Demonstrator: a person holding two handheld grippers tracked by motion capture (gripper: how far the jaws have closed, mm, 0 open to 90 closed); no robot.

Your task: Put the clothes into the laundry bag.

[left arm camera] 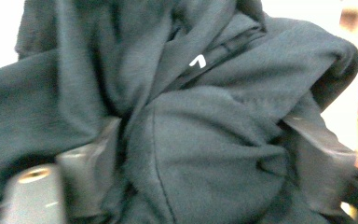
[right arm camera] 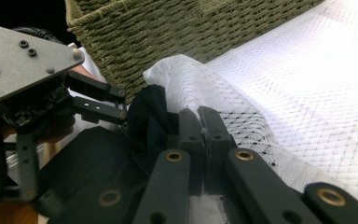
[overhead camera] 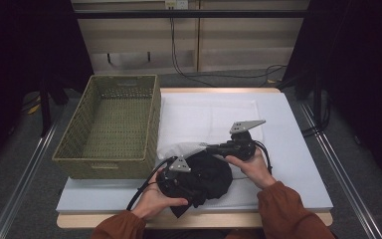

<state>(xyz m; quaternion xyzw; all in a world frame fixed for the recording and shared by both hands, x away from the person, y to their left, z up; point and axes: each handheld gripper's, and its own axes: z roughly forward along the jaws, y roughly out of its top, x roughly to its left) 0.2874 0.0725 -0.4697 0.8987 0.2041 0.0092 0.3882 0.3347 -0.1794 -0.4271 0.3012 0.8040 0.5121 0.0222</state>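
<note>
Right gripper (right arm camera: 204,122) pinching white mesh bag (right arm camera: 200,79) edge, jaws fully closed. Left gripper (overhead camera: 195,179) gaping wide around black garment (overhead camera: 210,174) at bag mouth beside basket (overhead camera: 110,164) — not clamping. Risk: garment bunching, dragging mesh free of pinch.

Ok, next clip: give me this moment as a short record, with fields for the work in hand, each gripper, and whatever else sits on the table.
work: black garment being put into a white mesh bag
right gripper: shut on the mesh bag's edge, lifting it
left gripper: jaws wide apart, pushed into the black garment, no clear pinch
basket: woven, nothing visible inside, at table's left
table: white surface, the bag lying flat on it
</note>
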